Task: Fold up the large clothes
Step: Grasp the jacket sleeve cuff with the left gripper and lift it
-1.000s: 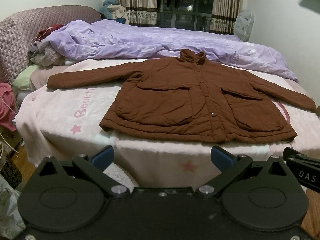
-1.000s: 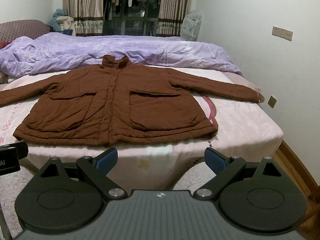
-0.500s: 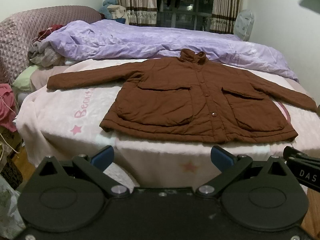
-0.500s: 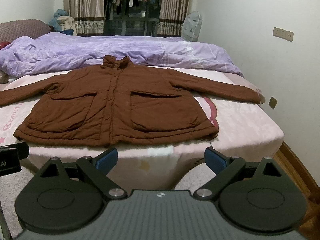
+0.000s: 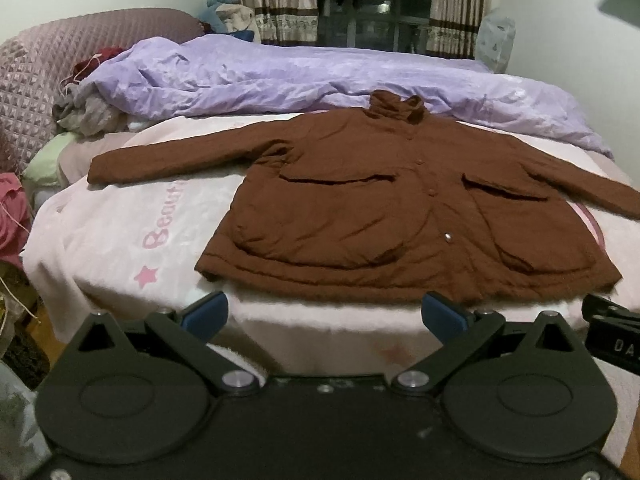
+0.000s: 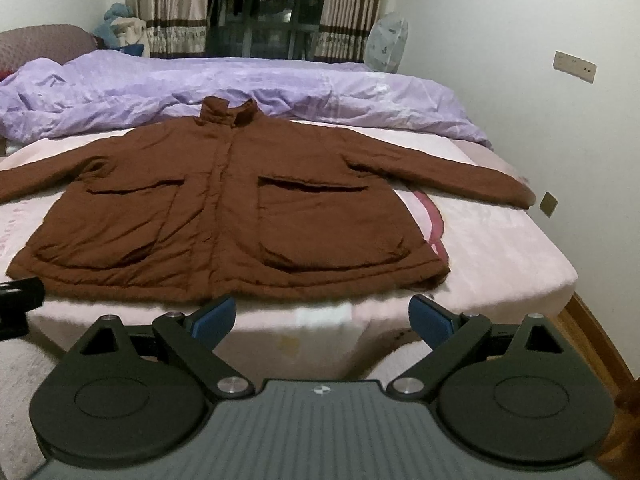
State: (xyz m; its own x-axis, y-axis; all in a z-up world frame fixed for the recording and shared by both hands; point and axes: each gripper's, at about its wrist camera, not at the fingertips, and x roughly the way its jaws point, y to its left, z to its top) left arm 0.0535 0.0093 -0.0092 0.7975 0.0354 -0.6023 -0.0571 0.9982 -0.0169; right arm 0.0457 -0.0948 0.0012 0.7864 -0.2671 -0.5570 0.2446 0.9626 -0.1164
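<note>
The brown jacket (image 5: pixel 400 208) looks padded and soft, so I judge it bulky and limp, not stiff: it should bend wherever it is lifted, sag between two holds, and resist lying in a thin crease. The cloth seems matte, so slipping out of a pinch looks unlikely, but its thickness asks for a wide bite. Good places to take hold would be the cuff of a sleeve, or the two lower corners of the hem, which lie nearest the bed's front edge.

It lies flat and face up on the pink blanket (image 5: pixel 120 232) of the bed, filling the middle of both views, collar toward the crumpled purple quilt (image 5: pixel 280 80) at the top. Both sleeves are spread outward and downward. The front is closed with buttons, and two large patch pockets sit low on either side.

The left gripper (image 5: pixel 324 316) and the right gripper (image 6: pixel 322 314) hang in front of the bed, short of the hem, jaws spread wide and holding nothing.
</note>
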